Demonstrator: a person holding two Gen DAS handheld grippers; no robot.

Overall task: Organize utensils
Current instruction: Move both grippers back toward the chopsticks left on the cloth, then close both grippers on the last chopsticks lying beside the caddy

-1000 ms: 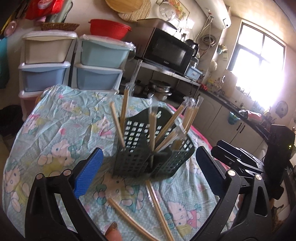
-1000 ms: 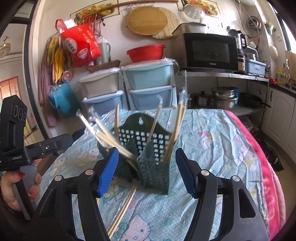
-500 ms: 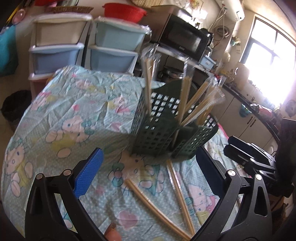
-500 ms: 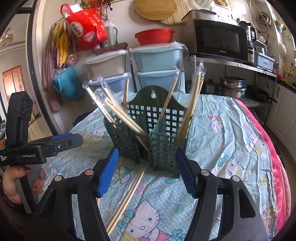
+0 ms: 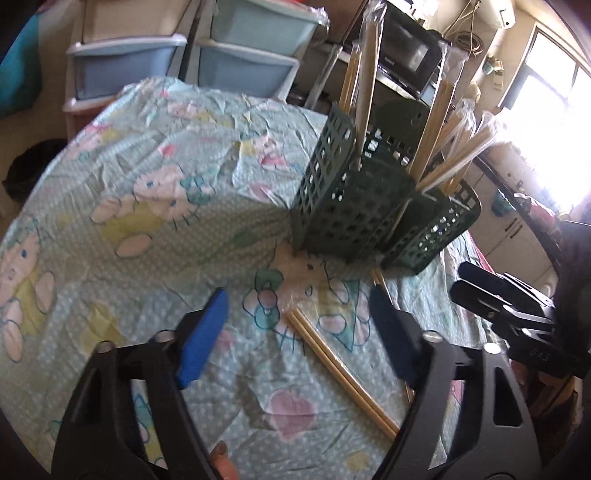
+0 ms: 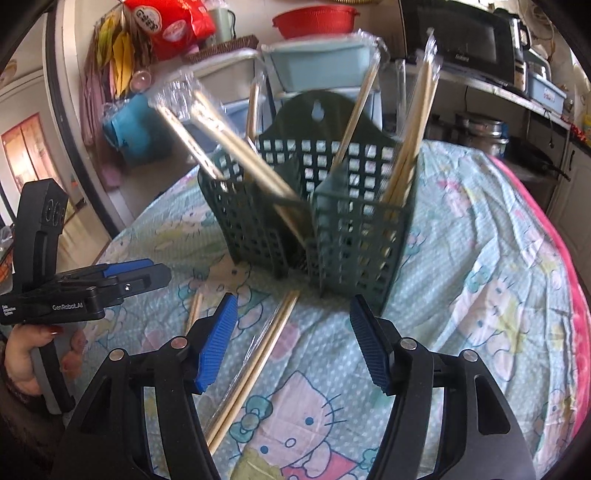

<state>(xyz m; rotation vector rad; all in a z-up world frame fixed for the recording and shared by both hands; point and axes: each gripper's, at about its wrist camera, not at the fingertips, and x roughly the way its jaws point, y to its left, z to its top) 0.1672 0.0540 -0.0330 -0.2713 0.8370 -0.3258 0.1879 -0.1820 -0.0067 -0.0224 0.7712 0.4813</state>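
While both grippers hang low over the table, neither one has hold of anything. The left gripper [image 5: 295, 332] has its two blue fingers [image 5: 201, 338] spread wide apart, with only the cloth showing between them. A wrapped pair of chopsticks [image 5: 343, 373] lies flat on the cloth in that gap, and it runs back under the right-hand finger. It does not touch the blue pads. The right gripper [image 6: 293, 341] is wide open too, and its ribbed blue pads [image 6: 218, 343] have nothing in them. Another wrapped pair of chopsticks [image 6: 255, 365] lies on the cloth between those pads, pointing toward the holder. A third stick [image 6: 194, 309] peeks out just left of it.

Just past both grippers stands the dark green holder [image 6: 317, 218], a plastic basket full of little square holes. It sits upright on the table, and it has a tall back with a hanging hole. Many more chopsticks in clear wrappers [image 6: 410, 136] stand inside it and lean out to the left and to the right.

The table wears a light blue Hello Kitty cloth [image 5: 147, 206], which is quite wrinkled. In the right wrist view, the left gripper shows from the side, with a hand [image 6: 22, 354] holding its grip. Behind the table are stacked blue drawers [image 5: 243, 70], a black microwave [image 6: 465, 37] and a red bowl [image 6: 314, 20].
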